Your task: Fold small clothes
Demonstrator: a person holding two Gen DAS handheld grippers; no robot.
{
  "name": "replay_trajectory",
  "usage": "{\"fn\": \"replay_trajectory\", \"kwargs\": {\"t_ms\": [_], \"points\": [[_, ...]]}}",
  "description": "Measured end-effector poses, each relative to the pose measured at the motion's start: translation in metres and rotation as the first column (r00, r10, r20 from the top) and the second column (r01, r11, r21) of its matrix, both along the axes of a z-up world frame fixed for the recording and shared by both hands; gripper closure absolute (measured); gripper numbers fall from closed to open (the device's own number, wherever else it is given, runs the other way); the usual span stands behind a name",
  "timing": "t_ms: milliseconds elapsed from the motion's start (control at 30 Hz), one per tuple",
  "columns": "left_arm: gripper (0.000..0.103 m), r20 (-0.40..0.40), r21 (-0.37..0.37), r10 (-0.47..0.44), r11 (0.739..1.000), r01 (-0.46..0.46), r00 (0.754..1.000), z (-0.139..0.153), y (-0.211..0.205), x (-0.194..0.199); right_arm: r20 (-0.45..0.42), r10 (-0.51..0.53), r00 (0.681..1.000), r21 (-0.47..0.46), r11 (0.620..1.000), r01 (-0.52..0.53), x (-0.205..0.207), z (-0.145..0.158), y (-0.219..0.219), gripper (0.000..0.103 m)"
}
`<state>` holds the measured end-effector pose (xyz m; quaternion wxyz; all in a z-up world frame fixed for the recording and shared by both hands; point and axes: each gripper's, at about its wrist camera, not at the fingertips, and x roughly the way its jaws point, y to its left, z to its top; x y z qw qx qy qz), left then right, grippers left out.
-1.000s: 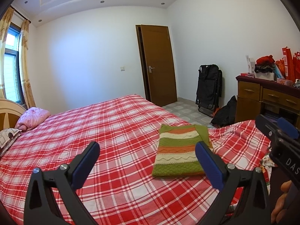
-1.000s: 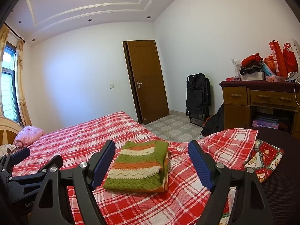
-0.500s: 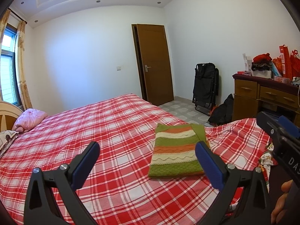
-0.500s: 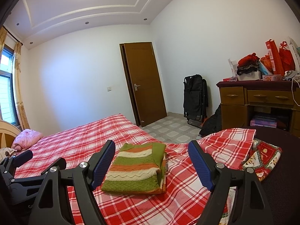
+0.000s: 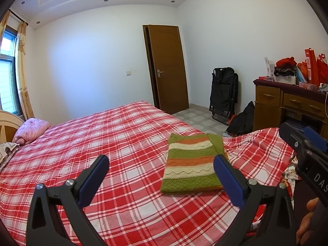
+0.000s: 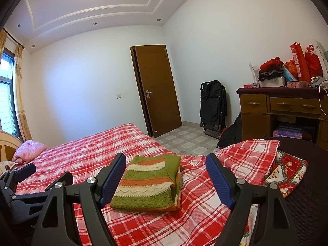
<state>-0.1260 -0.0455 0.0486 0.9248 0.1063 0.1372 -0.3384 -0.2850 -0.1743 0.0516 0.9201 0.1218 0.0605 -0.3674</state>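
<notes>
The striped knit sweater point(image 6: 146, 182) lies folded into a flat packet on the plaid bed point(image 5: 123, 135), at about 1 o'clock from my left gripper point(image 5: 161, 179) and 11 o'clock from my right gripper point(image 6: 166, 179). I judge it soft, light and floppy, so I'd pinch its thick near edge. Both sets of jaws stand wide apart and empty, off the cloth. The bed's edge runs close at 3 o'clock; open room lies toward 10 o'clock, up to the pink pillow point(image 5: 31, 130)
</notes>
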Motion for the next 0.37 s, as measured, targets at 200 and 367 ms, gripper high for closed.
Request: {"fn": "replay_trajectory", "kwargs": {"t_ms": [200,367], "points": [[0.0,0.011,-0.049,-0.043,0.998,0.044,0.999,0.0011,0.0028,-0.0031,-0.006,0.0,1.0,0.003,1.0,0.0,0.0012,-0.0003,-0.0011,0.022],[0.0,0.021,-0.035,-0.021,0.999,0.022,1.0,0.0008,0.0027,-0.0012,-0.012,-0.004,1.0,0.008,1.0,0.004,0.002,-0.0016,-0.0036,0.022]]}}
